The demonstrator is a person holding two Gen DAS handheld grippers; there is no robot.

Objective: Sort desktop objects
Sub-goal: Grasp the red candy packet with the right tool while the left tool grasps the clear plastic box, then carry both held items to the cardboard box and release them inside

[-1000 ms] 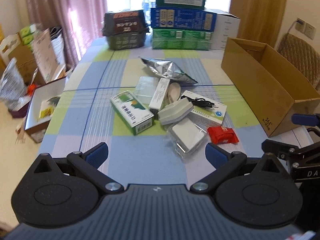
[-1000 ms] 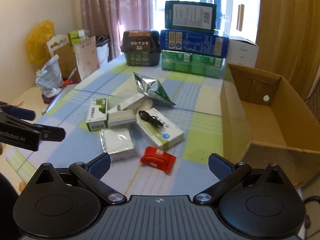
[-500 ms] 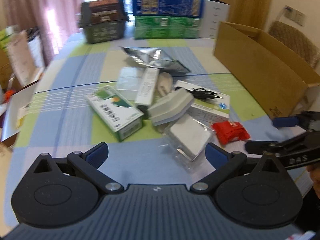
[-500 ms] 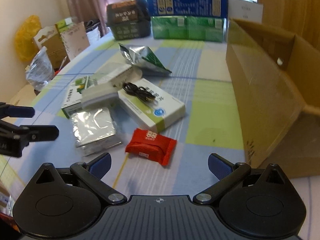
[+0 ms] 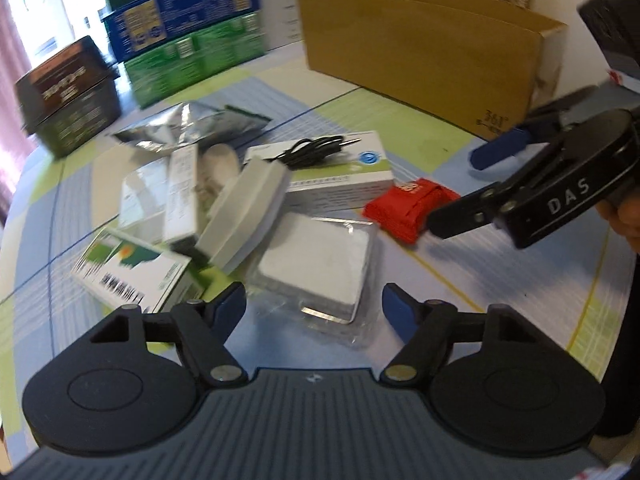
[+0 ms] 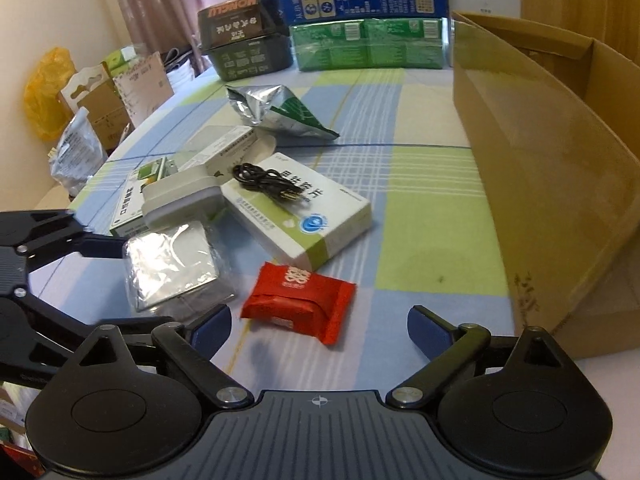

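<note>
A heap of small items lies on the checked tablecloth. My left gripper (image 5: 314,306) is open just short of a clear-wrapped white packet (image 5: 316,264), whose near edge sits between its blue fingertips. My right gripper (image 6: 319,327) is open close in front of a red packet (image 6: 300,300). Behind them lie a white-and-green box (image 6: 304,216) with a black cable (image 6: 268,180) on it, a grey-and-white block (image 5: 246,216), a green-and-white box (image 5: 136,276) and a silver foil bag (image 6: 276,114). The right gripper (image 5: 460,184) also shows in the left wrist view, beside the red packet (image 5: 408,204).
An open cardboard box (image 6: 552,168) stands along the right side of the table. Stacked blue and green cartons (image 6: 364,28) and a dark carton (image 6: 244,36) line the far edge. Bags and boxes (image 6: 80,120) crowd the floor to the left.
Both grippers have moved forward and down toward the heap. The left one has swung right onto the clear-wrapped packet; the right one has closed in on the red packet. Both stay open.
</note>
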